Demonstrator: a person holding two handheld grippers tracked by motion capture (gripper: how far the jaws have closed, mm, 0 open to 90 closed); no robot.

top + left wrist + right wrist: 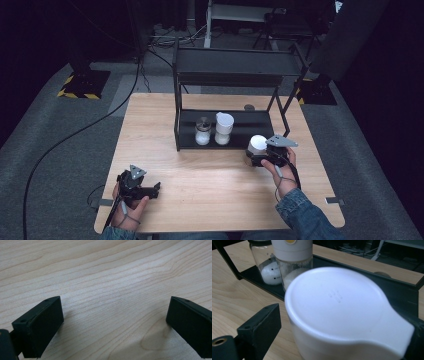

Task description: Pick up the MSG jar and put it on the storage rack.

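Right claw sits around a white-lidded jar at the front right of the table, just in front of the black rack. In the right gripper view the lid's tab rests against the right-hand jaw, but there's a visible gap between the left-hand jaw and the jar wall, so the claw reads as open around it, not clamped. Left claw hovers wide open over bare wood, nothing between its jaws.

What could go wrong: if the person lifts before both pads press in, the jar probably stays put or tips (only one side is touching). Squeezing off-centre on that tab could also twist the lid or skid the jar into the rack's front edge, where a glass jar and a white-capped grinder stand close by.

Orientation: the jar stands upright, long axis vertical, lid up, its tab pointing toward the right-hand jaw.
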